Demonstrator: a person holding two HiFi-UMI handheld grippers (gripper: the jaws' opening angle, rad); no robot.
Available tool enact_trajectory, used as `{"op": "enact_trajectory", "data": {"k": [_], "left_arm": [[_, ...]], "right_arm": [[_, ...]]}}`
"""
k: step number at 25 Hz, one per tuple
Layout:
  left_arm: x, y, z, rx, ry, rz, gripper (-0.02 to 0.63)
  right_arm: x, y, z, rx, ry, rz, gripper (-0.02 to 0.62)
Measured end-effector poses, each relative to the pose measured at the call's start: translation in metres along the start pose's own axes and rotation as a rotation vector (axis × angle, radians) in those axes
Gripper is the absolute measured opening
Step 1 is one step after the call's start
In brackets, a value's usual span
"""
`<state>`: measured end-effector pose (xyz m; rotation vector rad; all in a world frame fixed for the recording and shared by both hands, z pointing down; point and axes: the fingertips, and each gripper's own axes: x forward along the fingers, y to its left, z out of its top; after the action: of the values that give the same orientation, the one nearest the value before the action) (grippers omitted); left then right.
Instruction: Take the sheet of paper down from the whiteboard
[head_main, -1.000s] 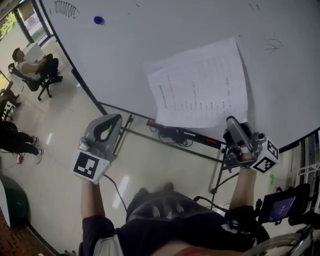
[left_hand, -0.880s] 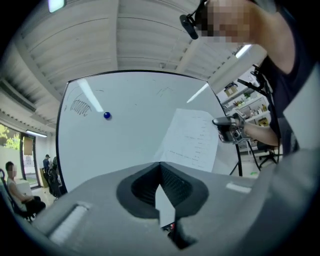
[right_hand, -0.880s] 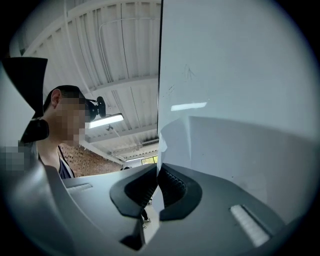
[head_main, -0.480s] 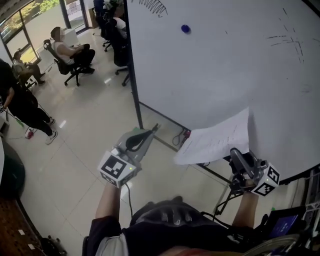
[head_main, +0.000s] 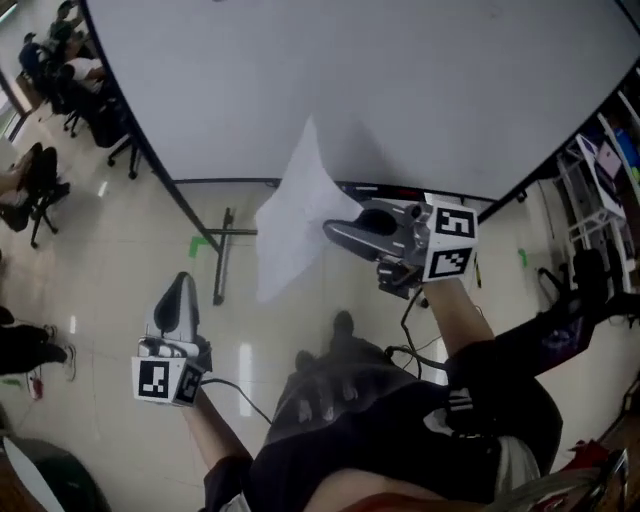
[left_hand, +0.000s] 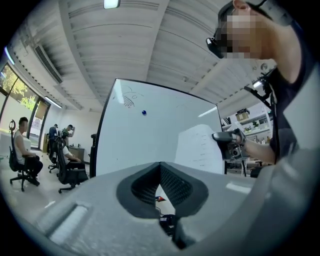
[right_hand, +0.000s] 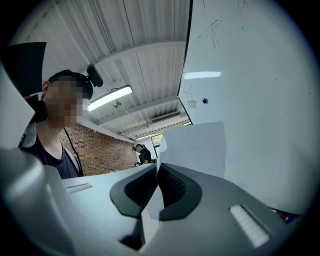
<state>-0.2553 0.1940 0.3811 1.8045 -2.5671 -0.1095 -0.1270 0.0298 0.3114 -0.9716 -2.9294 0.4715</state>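
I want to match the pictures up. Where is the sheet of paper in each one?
Head view: middle, paper held by the right gripper.
Left gripper view: paper right of centre.
Right gripper view: paper centre, between the jaws.
Shared landmark: the whiteboard behind it.

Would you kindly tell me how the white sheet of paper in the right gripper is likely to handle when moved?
Probably floppy: the white sheet of paper curves and droops from the right gripper. Likely very light, so it may flutter. It might slip or tear, since the jaws pinch only one edge.
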Motion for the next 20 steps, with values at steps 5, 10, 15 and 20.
{"op": "enact_trajectory", "data": {"k": [5,10,15,20], "left_arm": [[0.047,-0.046,-0.008,-0.033,0.053,-0.145,0.002],[0.062,-0.073,-0.011,-0.032,0.069,-0.193,0.002],[0.07,-0.106,-0.002,-0.028,0.069,-0.239,0.002],[0.093,-0.166,-0.009,0.049,0.107,-0.306,0.002]], "right_arm": [[-0.044,-0.007,-0.006,0.072,0.023,-0.116,-0.002],[-0.071,-0.001,-0.02,0.119,0.028,-0.124,-0.002],[-0.108,0.011,-0.023,0.128,-0.026,-0.146,-0.002],[-0.165,0.018,-0.025,0.142,-0.069,-0.182,-0.002]]}}
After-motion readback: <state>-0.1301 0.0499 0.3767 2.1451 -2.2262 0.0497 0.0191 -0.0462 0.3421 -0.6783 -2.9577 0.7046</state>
